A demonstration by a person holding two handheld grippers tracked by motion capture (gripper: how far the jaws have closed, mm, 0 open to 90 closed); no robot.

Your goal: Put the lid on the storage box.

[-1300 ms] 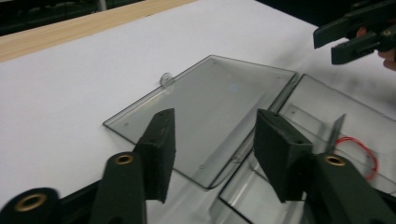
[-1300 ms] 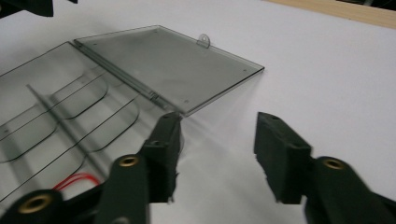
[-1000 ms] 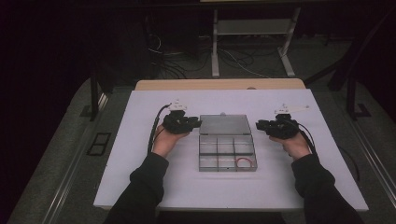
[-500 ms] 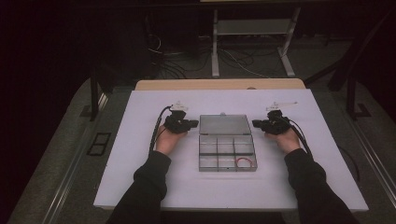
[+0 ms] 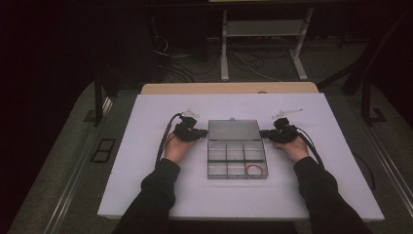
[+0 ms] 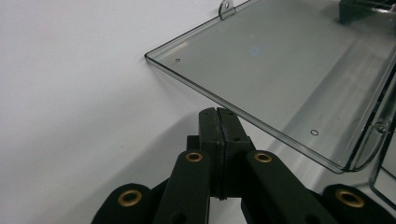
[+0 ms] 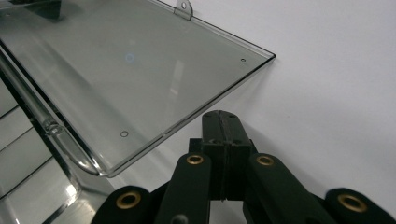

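Two grippers flank the clear compartment box [image 5: 236, 155] mid-table, left gripper [image 6: 217, 117] and right gripper [image 7: 220, 119] with jaws pressed together, empty, tips just beside its flat-lying lid [image 6: 289, 70], seemingly poised to lift it.

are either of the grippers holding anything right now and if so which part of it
Nothing is held. The left gripper and the right gripper are both shut on nothing, their tips just beside the side edges of the clear box lid.
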